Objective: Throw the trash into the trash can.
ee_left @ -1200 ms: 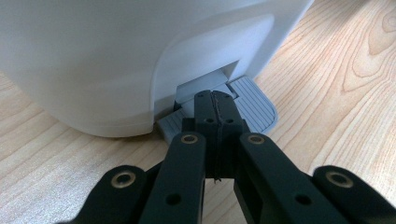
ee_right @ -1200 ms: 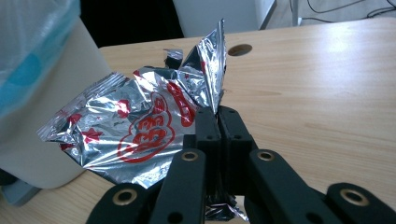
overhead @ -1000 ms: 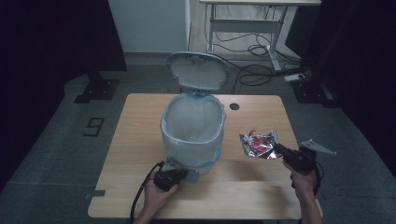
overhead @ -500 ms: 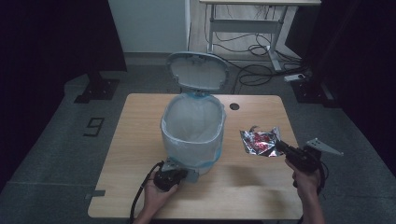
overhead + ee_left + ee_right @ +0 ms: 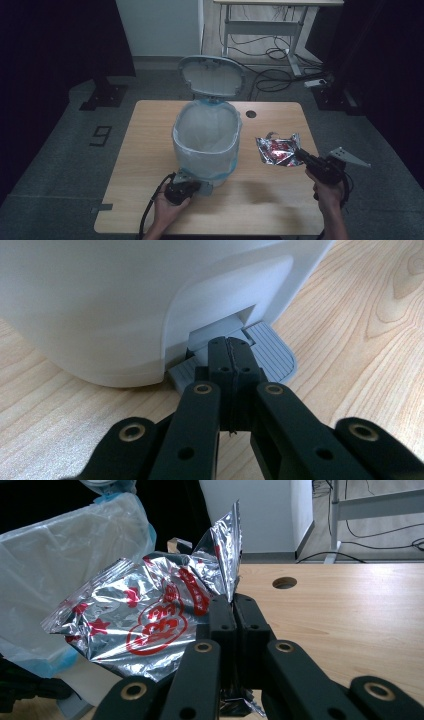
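1. High view: small bin (image 5: 206, 145) stands mid-table (image 5: 145, 150), lid (image 5: 212, 76) tipped up and back, mouth open. Foil wrapper (image 5: 278, 150) is to the bin's right, near it but apart, at the tip of the right gripper (image 5: 301, 156).
2. Left gripper view: left gripper (image 5: 231, 347) has its jaws pressed together with nothing between them, tips resting on the grey pedal (image 5: 265, 350) at the bin's foot. Judged: this pressure is what holds the lid up.
3. Right gripper view: right gripper (image 5: 233, 605) jaws are closed tight on the wrapper's (image 5: 145, 617) near edge; the silver sheet with red print fans out toward the bin. It looks lifted off the wood, though the high view cannot confirm this.
4. Step in hand, as judged: carry the wrapper over the rim and drop it in.
5. To do it well: keep steady downward weight on the pedal so the lid does not fall mid-carry. Raise the wrapper above the rim before crossing, since a crinkled sheet could catch the liner edge. Release only once the whole sheet hangs over the opening.
6. Containers: the bin is lined with a clear bag (image 5: 200, 127), bluish where it folds over the rim. Inside looks pale and bare, but the bottom is not plainly visible.
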Available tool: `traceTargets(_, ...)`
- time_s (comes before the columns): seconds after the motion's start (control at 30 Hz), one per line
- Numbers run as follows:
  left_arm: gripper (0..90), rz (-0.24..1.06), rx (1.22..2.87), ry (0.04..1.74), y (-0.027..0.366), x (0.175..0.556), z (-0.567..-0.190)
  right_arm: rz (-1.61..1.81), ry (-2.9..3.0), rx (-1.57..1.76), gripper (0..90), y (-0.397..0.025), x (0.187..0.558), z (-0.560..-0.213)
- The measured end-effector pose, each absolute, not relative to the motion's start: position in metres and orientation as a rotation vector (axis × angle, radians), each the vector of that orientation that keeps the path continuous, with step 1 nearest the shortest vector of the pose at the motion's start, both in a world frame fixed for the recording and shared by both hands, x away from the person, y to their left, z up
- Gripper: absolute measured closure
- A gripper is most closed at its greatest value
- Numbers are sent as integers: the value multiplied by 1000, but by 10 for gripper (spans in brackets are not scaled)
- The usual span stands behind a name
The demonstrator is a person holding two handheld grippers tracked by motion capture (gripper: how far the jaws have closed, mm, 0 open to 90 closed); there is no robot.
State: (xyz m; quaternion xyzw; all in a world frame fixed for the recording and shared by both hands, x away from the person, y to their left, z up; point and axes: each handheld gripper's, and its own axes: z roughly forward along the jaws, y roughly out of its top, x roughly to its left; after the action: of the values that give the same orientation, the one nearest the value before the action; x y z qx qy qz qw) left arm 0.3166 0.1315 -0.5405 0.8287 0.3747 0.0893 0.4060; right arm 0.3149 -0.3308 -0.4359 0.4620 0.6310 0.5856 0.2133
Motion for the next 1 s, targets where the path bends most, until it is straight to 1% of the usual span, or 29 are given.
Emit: traceTargets(1.0, 900, 222, 2086, 944, 132, 317, -541, 1704, 1728, 1165, 877, -314, 302, -405)
